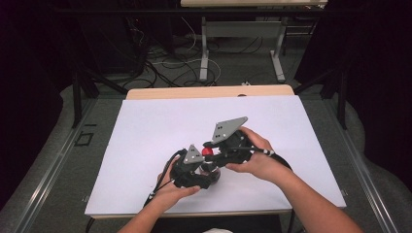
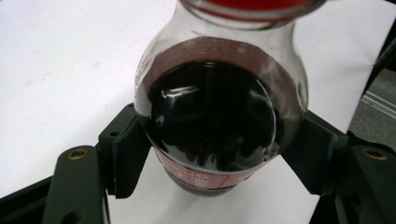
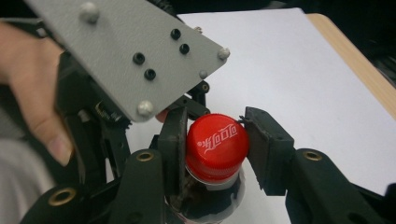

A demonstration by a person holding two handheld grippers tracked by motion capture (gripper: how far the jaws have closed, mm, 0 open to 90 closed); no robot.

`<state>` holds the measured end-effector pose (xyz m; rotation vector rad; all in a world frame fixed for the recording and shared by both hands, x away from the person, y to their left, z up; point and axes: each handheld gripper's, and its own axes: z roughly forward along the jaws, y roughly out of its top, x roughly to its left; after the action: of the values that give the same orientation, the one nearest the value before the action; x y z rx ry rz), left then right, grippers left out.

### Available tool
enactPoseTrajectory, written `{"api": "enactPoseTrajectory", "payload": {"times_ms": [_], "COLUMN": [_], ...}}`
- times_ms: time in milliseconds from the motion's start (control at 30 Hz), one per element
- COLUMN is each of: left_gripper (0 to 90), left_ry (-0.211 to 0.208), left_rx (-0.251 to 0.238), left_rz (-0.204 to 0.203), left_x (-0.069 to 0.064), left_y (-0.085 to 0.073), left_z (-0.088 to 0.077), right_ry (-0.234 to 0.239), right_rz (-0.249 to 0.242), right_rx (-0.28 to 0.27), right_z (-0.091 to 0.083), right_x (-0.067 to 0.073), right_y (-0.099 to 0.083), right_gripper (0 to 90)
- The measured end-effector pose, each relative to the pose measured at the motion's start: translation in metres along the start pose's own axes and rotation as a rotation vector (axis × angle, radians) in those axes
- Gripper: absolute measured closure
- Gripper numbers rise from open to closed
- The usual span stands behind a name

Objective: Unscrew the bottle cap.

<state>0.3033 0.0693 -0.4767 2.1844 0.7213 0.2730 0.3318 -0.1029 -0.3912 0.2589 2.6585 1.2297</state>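
Observation:
A small clear bottle [image 2: 210,116] of dark cola with a red cap [image 3: 216,142] stands on the white table [image 1: 145,136]. My left gripper [image 2: 215,158] is shut on the bottle's round body, one pad on each side. My right gripper [image 3: 215,149] comes in over the top and is shut on the red cap, a pad pressed against either side. In the high view the cap [image 1: 208,151] shows as a red spot between the left gripper [image 1: 194,167] and the right gripper [image 1: 216,148], near the table's middle front. The left gripper's grey plate [image 3: 126,56] hides what lies beyond the bottle.
A hand [image 3: 32,93] grips the left gripper close to the bottle. The white sheet leaves a wooden table edge [image 1: 209,91] bare at the back. Beyond it stand another desk's legs [image 1: 204,53] and floor cables [image 1: 165,68].

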Motion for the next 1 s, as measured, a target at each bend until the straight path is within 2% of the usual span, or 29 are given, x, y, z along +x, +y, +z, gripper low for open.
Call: {"api": "enactPoseTrajectory", "payload": {"times_ms": [67, 100, 133, 233, 300, 333, 400, 467, 600, 667, 767, 867, 1000], "left_gripper": [29.9, 29.9, 29.9, 29.9, 29.9, 29.9, 29.9, 29.9, 29.9, 29.9, 29.9, 29.9, 29.9], "left_ry": [0.008, 0.009, 0.008, 0.010, 0.012, -0.001, 0.010, 0.018, 0.023, 0.026, 0.031, 0.031, 0.030], "left_rx": [-0.010, -0.011, -0.012, -0.010, -0.010, 0.018, -0.005, -0.004, -0.015, -0.013, -0.009, -0.008, -0.002], "left_rz": [0.005, 0.004, 0.000, -0.005, -0.003, 0.011, -0.008, -0.008, -0.023, -0.029, -0.026, -0.028, -0.028], "left_x": [-0.001, -0.001, -0.001, -0.001, 0.000, 0.002, 0.001, 0.002, 0.002, 0.002, 0.003, 0.002, 0.002], "left_y": [0.000, 0.000, 0.000, 0.000, 0.000, 0.000, -0.001, 0.000, -0.001, -0.001, -0.001, -0.001, -0.001], "left_z": [0.000, 0.000, 0.000, 0.000, 0.000, -0.002, 0.000, 0.000, 0.000, 0.000, 0.001, 0.000, 0.001], "right_ry": [0.047, 0.064, 0.073, 0.077, 0.049, 0.039, 0.009, -0.044, -0.092, -0.137, -0.172, -0.189, -0.198], "right_rz": [-0.021, -0.015, -0.028, -0.026, -0.033, -0.033, -0.006, -0.007, 0.018, 0.007, 0.009, -0.013, -0.010], "right_rx": [-0.005, -0.005, -0.012, -0.010, 0.001, -0.012, -0.015, -0.015, -0.030, -0.014, -0.011, -0.007, -0.008], "right_z": [-0.002, -0.003, -0.003, -0.004, -0.004, -0.004, -0.004, -0.004, -0.007, -0.006, -0.003, 0.001, 0.005], "right_x": [-0.006, -0.008, -0.011, -0.012, -0.009, -0.008, -0.002, 0.003, 0.011, 0.015, 0.022, 0.026, 0.026], "right_y": [-0.001, -0.001, -0.002, -0.003, -0.003, -0.003, -0.003, -0.003, -0.003, -0.003, -0.003, -0.003, -0.002], "right_gripper": [61.0, 60.9, 60.8, 60.0, 52.4, 48.5, 45.4, 44.3, 44.7, 45.9, 47.5, 49.2, 51.3]}}
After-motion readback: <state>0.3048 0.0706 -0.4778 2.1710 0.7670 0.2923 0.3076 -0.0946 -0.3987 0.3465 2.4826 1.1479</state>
